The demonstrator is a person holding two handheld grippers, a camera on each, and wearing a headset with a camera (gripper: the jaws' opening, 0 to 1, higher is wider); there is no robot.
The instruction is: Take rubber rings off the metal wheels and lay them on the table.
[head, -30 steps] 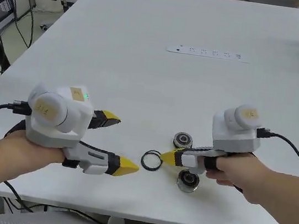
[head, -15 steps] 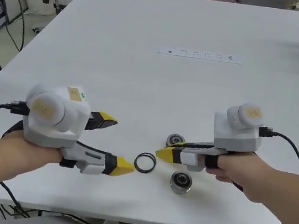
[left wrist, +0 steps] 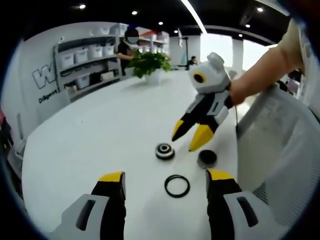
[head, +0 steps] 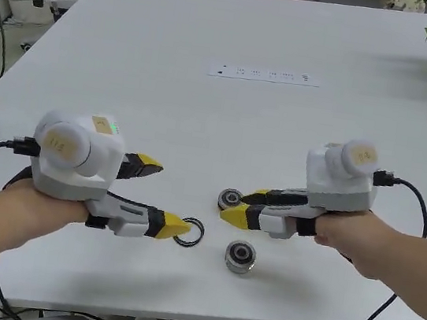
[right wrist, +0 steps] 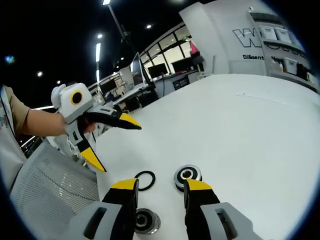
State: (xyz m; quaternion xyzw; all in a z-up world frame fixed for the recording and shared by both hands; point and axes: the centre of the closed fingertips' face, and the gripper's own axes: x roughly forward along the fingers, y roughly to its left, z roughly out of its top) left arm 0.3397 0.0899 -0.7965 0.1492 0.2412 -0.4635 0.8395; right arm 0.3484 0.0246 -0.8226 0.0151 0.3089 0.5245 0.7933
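Left gripper view shows the rubber ring [left wrist: 177,186] whole between the left gripper's [left wrist: 166,176] wide-apart jaws. Head view puts a tip over it, with the right gripper [head: 241,204] at its 3 o'clock, jaws apart, empty.

So the right gripper [right wrist: 161,186] has its jaws apart by the tabletop's [right wrist: 240,130] near edge, black rubber ring [right wrist: 144,180] and one metal wheel [right wrist: 188,174] just past the tips, second wheel [right wrist: 145,221] seen between them, left gripper [right wrist: 117,145] gaping wide beyond.

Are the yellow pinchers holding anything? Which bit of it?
Nothing is held. The left gripper and the right gripper are both open and empty. The rubber ring and the two metal wheels lie on the table.
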